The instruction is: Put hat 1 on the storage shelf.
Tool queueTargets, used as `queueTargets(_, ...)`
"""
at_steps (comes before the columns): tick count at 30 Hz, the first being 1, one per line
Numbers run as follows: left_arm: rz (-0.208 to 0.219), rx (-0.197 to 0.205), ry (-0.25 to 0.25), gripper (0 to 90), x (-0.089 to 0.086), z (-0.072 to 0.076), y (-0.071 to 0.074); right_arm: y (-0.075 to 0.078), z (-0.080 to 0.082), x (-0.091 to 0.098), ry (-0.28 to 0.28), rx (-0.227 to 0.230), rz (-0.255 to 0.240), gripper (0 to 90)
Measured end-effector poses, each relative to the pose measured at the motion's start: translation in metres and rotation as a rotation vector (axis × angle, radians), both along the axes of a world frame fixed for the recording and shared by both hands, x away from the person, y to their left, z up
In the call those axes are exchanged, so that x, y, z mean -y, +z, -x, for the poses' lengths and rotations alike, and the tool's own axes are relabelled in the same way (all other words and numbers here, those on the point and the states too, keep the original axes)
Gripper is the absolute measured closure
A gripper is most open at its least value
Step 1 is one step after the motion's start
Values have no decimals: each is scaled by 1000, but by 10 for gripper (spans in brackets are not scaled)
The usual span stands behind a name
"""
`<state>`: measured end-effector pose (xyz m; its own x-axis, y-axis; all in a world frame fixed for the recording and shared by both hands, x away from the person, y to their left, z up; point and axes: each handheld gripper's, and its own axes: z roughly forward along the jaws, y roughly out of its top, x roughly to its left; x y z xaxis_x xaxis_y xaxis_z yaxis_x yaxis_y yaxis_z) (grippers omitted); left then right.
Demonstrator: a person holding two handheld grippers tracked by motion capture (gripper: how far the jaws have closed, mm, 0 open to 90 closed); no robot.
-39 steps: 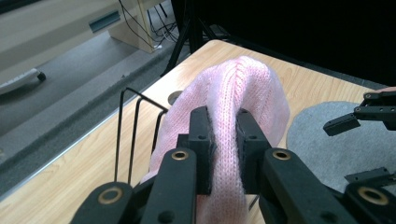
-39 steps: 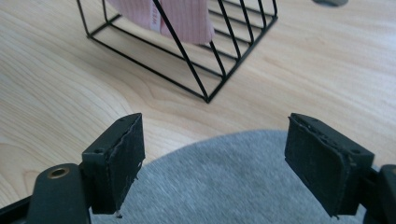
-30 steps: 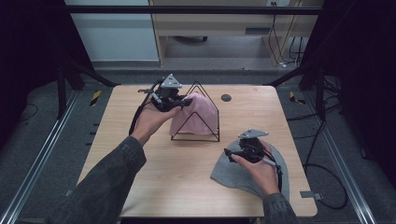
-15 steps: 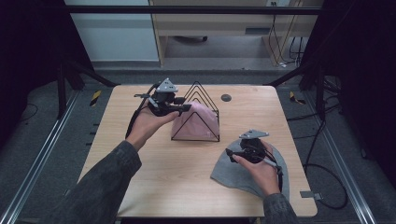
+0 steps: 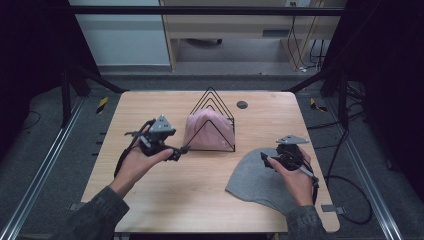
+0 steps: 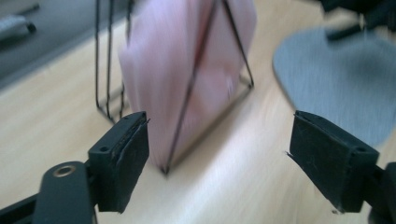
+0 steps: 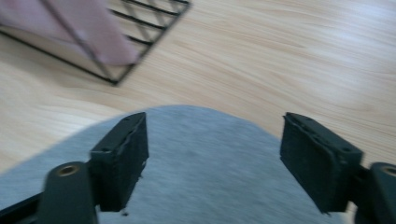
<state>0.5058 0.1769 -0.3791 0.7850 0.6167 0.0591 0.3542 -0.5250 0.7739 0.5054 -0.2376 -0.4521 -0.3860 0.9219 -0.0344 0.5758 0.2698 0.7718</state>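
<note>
Pink folded cloth (image 5: 207, 129) standing inside black wire triangular rack (image 5: 212, 101) at centre of light wooden table (image 5: 165, 200), upright between the wires. Left gripper (image 5: 183, 149) just beside the rack's near left corner, apart from the cloth, jaws wide apart after just opening, nothing between them; same rack corner and pink cloth (image 6: 187, 70) seen ahead between its pads. Grey flat knitted cap (image 5: 257, 180) lying on table at right, well apart from the rack's base. Right gripper (image 5: 263, 159) over the cap's upper edge, jaws apart though just narrowing slightly, grey fabric (image 7: 210, 163) beneath, not pinched.
</note>
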Motion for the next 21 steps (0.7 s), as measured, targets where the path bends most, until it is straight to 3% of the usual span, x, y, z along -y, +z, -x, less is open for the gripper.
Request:
queueTargets(1,0,0,0,182,0,0,0,0,-1,3,-11,-6,1,315)
queueTargets(2,-21,-26,15,180,-9,12,-21,-1,-3,11,-35,-6,20,355)
queueTargets(5,-6,-68,34,170,-22,26,-49,-5,-7,25,-73,-17,42,440)
queueTargets(7,-14,-68,62,168,-34,36,-66,-9,-10,35,-93,-35,44,475)
queueTargets(8,-36,-67,66,162,-37,39,-69,-11,-11,40,-102,-43,45,490)
queueTargets(10,-120,-52,67,135,-45,46,-71,-15,-12,47,-123,-57,46,498)
queueTargets(11,-126,-47,75,126,-48,48,-70,-17,-13,53,-134,-67,44,501)
queueTargets(15,-104,-42,139,122,-69,56,-69,-21,-10,67,-169,-86,-1,513)
queueTargets(18,-83,-67,194,121,-83,55,-74,-24,-8,74,-175,-99,-32,503)
queueTargets(21,-90,-81,234,115,-92,51,-78,-29,-8,75,-167,-122,-32,472)
